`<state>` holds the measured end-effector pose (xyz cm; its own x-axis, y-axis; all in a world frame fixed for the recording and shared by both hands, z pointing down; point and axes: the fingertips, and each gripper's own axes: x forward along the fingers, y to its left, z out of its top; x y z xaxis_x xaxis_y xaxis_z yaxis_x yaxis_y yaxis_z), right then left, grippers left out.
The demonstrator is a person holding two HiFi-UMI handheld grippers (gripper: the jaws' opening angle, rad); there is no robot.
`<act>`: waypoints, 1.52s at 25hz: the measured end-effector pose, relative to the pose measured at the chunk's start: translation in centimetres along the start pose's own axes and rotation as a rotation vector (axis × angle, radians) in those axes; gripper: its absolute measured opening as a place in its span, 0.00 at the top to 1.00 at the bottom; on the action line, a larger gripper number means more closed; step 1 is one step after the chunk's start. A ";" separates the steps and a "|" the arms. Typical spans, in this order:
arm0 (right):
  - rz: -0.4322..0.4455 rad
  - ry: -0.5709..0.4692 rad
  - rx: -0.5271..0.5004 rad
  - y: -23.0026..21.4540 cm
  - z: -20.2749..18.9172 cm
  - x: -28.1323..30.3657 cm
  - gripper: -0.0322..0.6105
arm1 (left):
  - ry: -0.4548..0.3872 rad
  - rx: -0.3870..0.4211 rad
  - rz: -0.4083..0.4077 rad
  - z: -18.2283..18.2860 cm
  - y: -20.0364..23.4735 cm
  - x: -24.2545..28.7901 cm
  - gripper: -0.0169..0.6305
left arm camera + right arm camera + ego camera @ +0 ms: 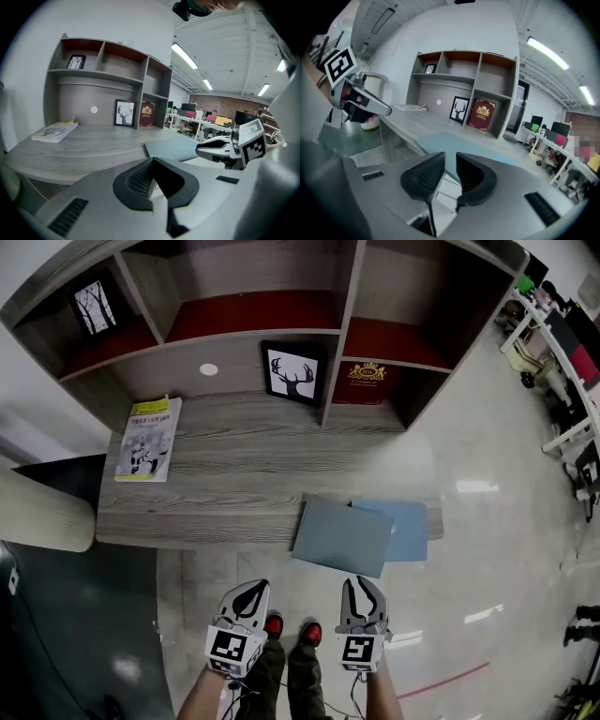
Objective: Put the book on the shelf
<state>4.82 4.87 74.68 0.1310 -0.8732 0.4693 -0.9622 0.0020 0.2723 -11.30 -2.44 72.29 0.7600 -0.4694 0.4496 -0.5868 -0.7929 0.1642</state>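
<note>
While both tools hover short of the counter's front edge, here's the sweep. Far left of the deer picture [292, 372], a glossy yellow-and-white paperback [148, 439] lies flat on the grey wood-grain counter [244, 474], bare grain all round it. Below and left of the deer picture, off the counter, the left tool [251, 589] has its ribbed black pads pressed together, nothing between them. Behind the deer picture rises the shelf unit [349, 306], with square bays lined in red. The bay above the picture is empty. Below and right of the deer picture lies the thin, matte grey-blue book [342, 536], overhanging the front edge and overlapping a lighter blue cover [410, 526]. Just short of it, the right tool [364, 585] shows a narrow slit between its pads, empty. Right of the deer picture, a dark red gold-crested volume [366, 381] stands upright in its bay.
</note>
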 end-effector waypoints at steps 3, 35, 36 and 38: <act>-0.009 0.037 -0.107 -0.4 -0.6 0.8 0.70 | 0.007 -0.012 0.011 -0.4 0.2 0.0 0.96; -0.069 0.158 -0.632 0.8 -3.2 6.9 0.53 | 0.057 -0.047 0.021 -3.1 1.5 0.2 0.96; -0.069 0.157 -0.625 0.8 -3.0 6.9 0.53 | 0.058 -0.047 0.020 -3.1 1.4 0.2 0.96; -0.068 0.163 -0.629 0.8 -2.8 6.9 0.54 | 0.060 -0.044 0.017 -3.0 1.3 0.2 0.96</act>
<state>5.59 0.23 80.50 0.2685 -0.7964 0.5418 -0.6340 0.2773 0.7219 -12.74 -2.35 75.25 0.7323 -0.4578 0.5041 -0.6125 -0.7664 0.1937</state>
